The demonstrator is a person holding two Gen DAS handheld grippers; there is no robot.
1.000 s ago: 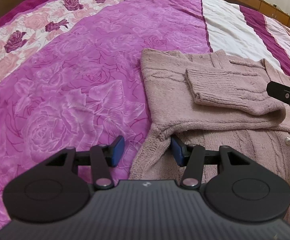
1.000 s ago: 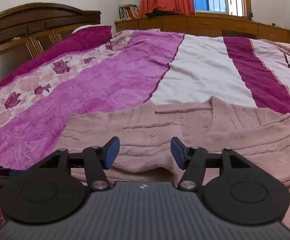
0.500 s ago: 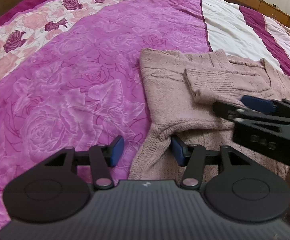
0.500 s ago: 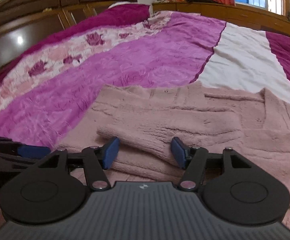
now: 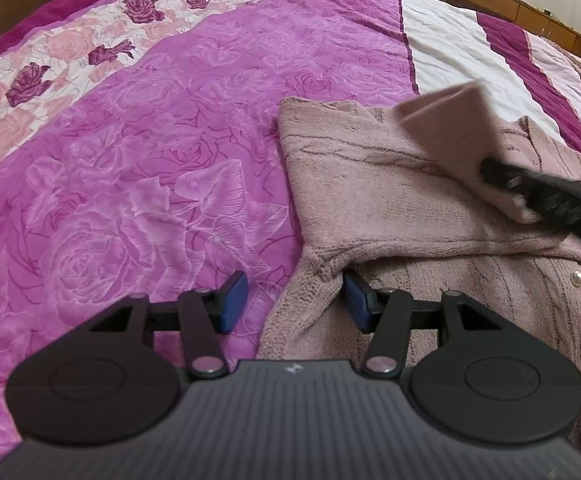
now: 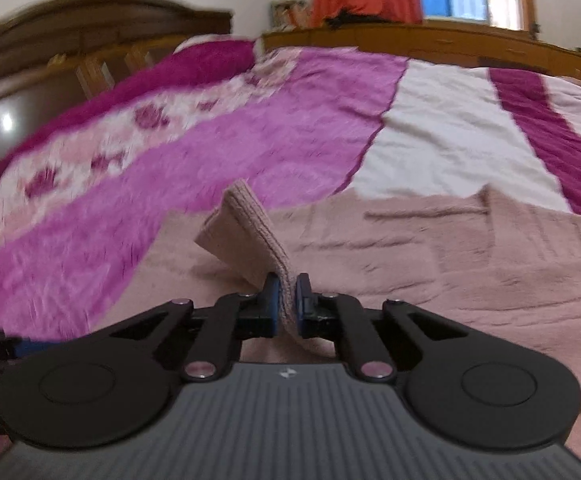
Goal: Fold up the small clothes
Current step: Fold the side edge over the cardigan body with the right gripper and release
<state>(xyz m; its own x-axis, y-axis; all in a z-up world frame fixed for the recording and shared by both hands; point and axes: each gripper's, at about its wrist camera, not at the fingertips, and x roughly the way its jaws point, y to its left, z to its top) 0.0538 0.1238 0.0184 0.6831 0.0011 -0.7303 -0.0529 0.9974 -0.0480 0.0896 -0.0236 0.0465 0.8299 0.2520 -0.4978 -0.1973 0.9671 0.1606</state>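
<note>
A dusty-pink knitted cardigan [image 5: 390, 196] with pearl buttons lies on the bed. My right gripper [image 6: 287, 306] is shut on the cardigan's sleeve cuff [image 6: 246, 236] and holds it lifted above the cardigan body [image 6: 450, 264]. In the left wrist view the raised cuff [image 5: 450, 120] stands up from the right gripper [image 5: 546, 196]. My left gripper [image 5: 294, 300] is open, low over the bedspread, with the cardigan's near left edge between its blue pads.
The bed has a magenta rose-pattern bedspread [image 5: 130, 184] with a white stripe [image 6: 442, 128]. A dark wooden headboard [image 6: 70, 52] stands at the left. A wooden cabinet [image 6: 450, 40] and a curtained window run along the far side.
My right gripper has shut on the sleeve cuff and lifted it off the cardigan. My left gripper has stayed open in the same place.
</note>
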